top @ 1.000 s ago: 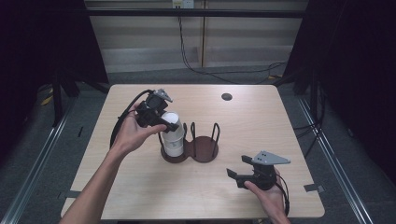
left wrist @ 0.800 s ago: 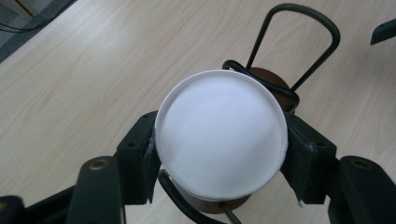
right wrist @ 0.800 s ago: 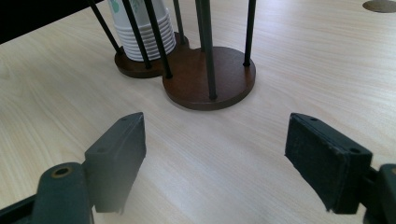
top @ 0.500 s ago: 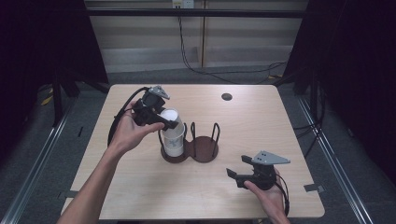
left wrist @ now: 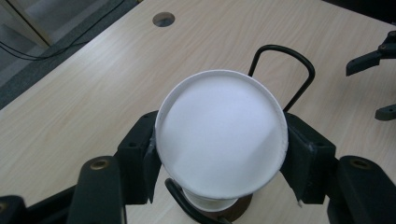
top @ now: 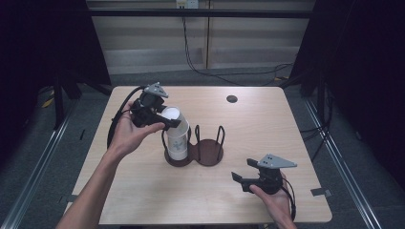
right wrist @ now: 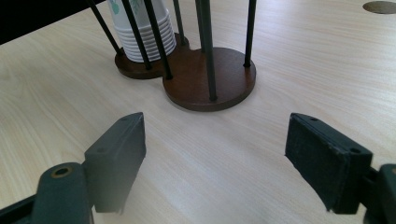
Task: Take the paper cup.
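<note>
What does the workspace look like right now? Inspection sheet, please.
Surface: wooden table, with a round hole near the far edge.
Job's things: top cup tilted at the top of the cup stack; the stack stands in the left ring of the holder, whose right ring holds nothing.
Clutter: nothing seen.
Grippers: left gripper has its jaws closed on the top cup's rim; right gripper sits low at the table's near right, jaws open with nothing between them.
Cables: one black cable loops from the left gripper; floor cables run behind the table.
Surroundings: dark curtains on both sides, pale wall panel behind.
</note>
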`<state>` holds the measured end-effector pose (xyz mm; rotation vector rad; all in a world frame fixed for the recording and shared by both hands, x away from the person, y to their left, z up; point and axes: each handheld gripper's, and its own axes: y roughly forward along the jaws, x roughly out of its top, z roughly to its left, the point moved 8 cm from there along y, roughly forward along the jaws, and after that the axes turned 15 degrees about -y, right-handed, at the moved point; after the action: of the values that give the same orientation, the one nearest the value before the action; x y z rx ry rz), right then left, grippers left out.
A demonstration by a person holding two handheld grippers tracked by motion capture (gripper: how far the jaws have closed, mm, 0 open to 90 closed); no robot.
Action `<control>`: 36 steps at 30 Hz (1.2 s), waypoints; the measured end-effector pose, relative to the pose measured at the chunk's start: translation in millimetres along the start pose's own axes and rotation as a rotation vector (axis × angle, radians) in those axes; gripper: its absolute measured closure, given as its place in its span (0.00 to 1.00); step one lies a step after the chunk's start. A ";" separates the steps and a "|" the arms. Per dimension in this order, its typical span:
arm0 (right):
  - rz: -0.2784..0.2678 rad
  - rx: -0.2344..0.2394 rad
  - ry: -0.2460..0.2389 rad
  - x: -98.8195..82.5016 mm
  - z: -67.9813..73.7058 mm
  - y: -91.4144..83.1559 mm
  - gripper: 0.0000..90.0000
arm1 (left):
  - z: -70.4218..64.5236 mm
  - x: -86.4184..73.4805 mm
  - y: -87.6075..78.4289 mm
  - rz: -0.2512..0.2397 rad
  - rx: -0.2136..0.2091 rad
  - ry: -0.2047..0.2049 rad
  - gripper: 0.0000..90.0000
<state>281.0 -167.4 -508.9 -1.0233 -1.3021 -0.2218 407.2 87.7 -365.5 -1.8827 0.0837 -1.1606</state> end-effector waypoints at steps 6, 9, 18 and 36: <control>-0.004 -0.003 0.002 0.5 -0.2 -0.1 0.22 | -2.9 5.2 -9.5 -0.073 -0.015 -0.004 0.41; -0.005 -0.003 0.002 0.8 -0.1 0.1 0.22 | -5.0 7.2 -13.9 -0.100 -0.029 -0.006 0.41; -0.011 -0.004 0.002 1.5 0.0 -0.2 0.22 | -7.8 7.5 -19.8 -0.179 -0.066 -0.029 0.41; -0.028 -0.001 -0.001 4.2 2.0 0.5 0.21 | -20.9 -5.5 -36.0 -0.291 -0.157 -0.020 0.41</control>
<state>281.3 -164.0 -505.7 -1.0067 -1.3184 -0.2432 375.2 98.3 -340.2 -2.0944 -0.1183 -1.3626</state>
